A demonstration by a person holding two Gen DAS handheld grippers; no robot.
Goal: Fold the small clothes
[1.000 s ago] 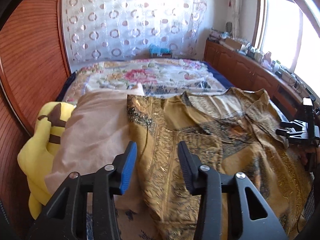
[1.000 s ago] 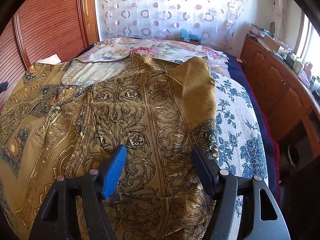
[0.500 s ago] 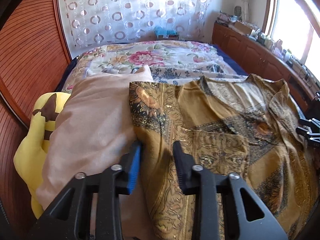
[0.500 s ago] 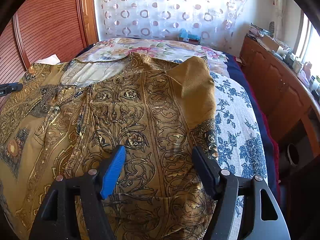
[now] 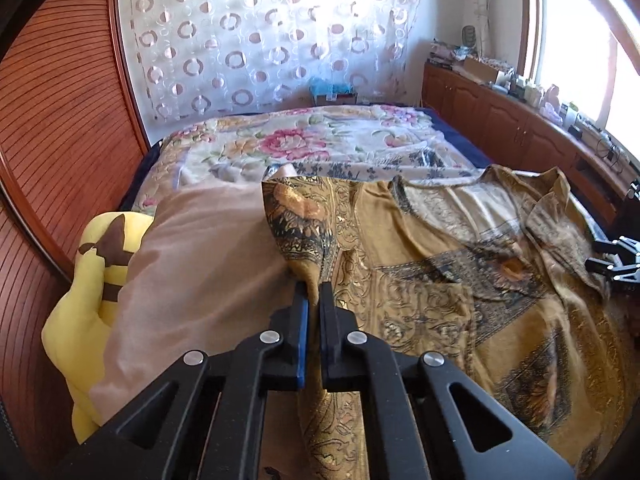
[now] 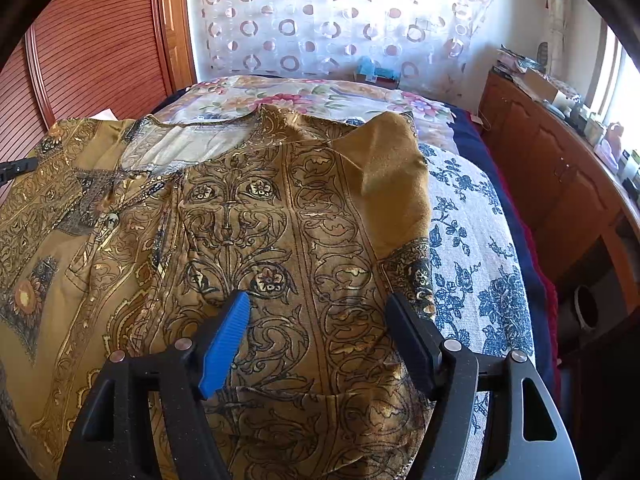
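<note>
On the bed, the gold patterned shirt (image 5: 460, 280) lies spread face up, collar toward the far end, one half over a pinkish pillow (image 5: 200, 272) and the other over a blue-flowered cover (image 6: 472, 248). My left gripper (image 5: 313, 294) is pinched shut on the shirt's outer edge, with a ridge of cloth rising between its jaws. My right gripper (image 6: 320, 320) hangs over the other half with its jaws spread wide, holding nothing.

To make this fold clean, I judge I should lift the pinched edge only enough to clear the cloth below, carry it across toward the button line, and lay it down flat before letting go; the fabric looks thin and slippery, so a shallow bite may slide out. The right gripper could press the middle to anchor it.

Room is fair: a yellow plush toy (image 5: 92, 292) sits just beside the pillow, the wood wall (image 5: 52, 128) lies beyond, and the bed drops off past the flowered cover.
</note>
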